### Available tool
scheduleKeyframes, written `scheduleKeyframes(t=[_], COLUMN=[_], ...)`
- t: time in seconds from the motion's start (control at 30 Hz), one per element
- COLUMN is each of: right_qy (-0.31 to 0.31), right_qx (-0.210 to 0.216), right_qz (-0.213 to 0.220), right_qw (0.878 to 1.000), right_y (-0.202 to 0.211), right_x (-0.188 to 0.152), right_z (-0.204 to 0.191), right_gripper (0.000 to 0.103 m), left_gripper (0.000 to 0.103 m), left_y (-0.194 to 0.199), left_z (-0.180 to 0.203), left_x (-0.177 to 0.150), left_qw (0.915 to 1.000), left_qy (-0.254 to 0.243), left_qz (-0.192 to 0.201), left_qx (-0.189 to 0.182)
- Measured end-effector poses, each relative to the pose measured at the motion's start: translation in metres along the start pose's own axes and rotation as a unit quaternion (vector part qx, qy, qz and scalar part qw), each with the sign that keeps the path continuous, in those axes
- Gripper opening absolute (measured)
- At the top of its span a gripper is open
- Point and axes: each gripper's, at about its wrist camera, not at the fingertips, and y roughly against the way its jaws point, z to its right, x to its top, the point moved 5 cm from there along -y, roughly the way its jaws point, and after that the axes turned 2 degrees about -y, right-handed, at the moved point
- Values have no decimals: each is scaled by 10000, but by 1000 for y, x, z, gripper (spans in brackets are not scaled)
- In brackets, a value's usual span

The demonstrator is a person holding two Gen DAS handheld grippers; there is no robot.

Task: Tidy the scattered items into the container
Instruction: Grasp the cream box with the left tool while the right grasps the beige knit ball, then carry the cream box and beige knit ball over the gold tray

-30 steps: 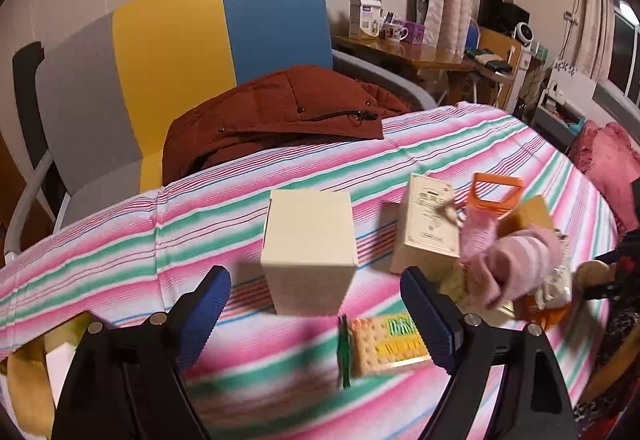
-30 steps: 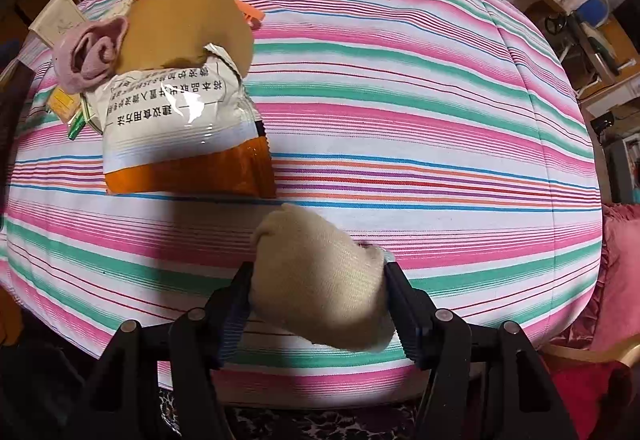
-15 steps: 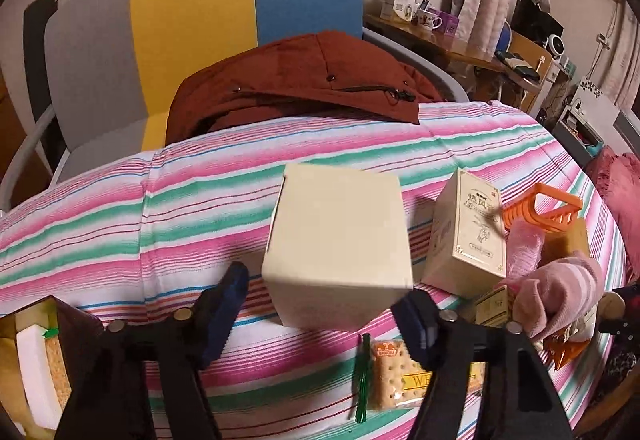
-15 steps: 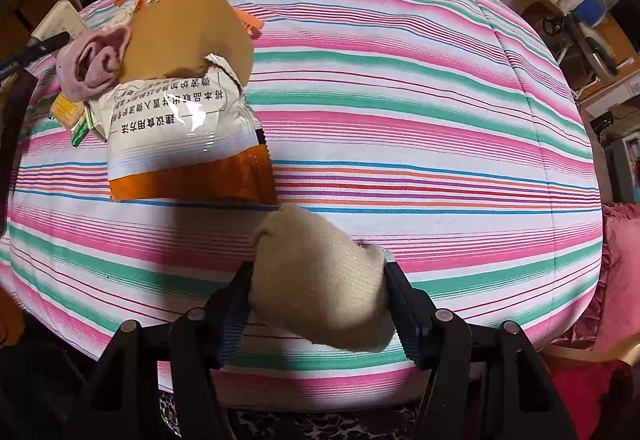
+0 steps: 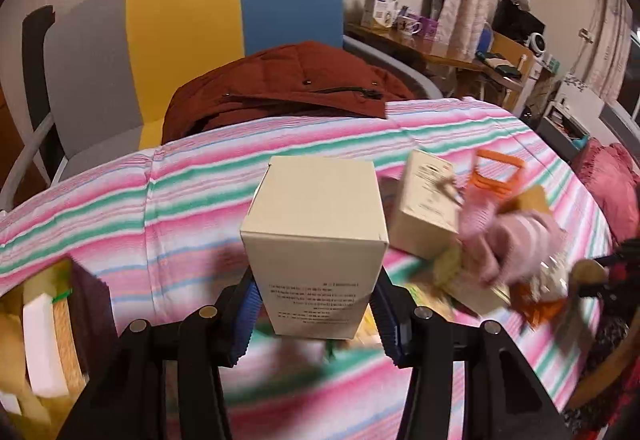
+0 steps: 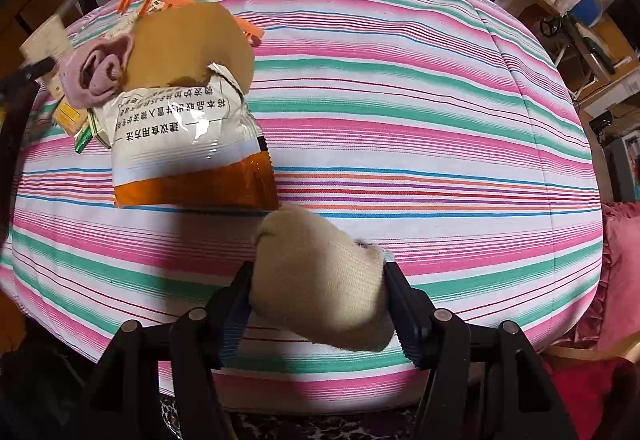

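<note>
Between left jaws, cream box point(image 5: 316, 240).

Left tongs point(image 5: 316, 304) clamped on load; right tongs point(image 6: 318, 302) likewise.

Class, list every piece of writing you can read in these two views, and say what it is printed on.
Snack bag: upside-down Chinese print; one line reads "建议食用方法"; the smaller lines are too distorted to read.
Cream box in the left tongs: small print, upside down, too blurred.
Second box: label too blurred.
Sock in the right tongs: no text.
</note>
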Motion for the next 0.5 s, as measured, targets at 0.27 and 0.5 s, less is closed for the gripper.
scheduleKeyframes(t=[0.27, 0.5], right_qy=[-35, 6], right_qx=[-101, -262], right_qz=[28, 280], right_qw=[9999, 9993], right_y=[2, 7], right_x=[-6, -20], right_z=[-16, -45], right_gripper=[63, 63], left_gripper=[52, 52], left_y=[52, 90], left_z=[28, 35], left_x=[-45, -82], left_qw=[9989, 9971], left_qy=[-225, -377], left_qz=[250, 471], left_qx=[-331, -454])
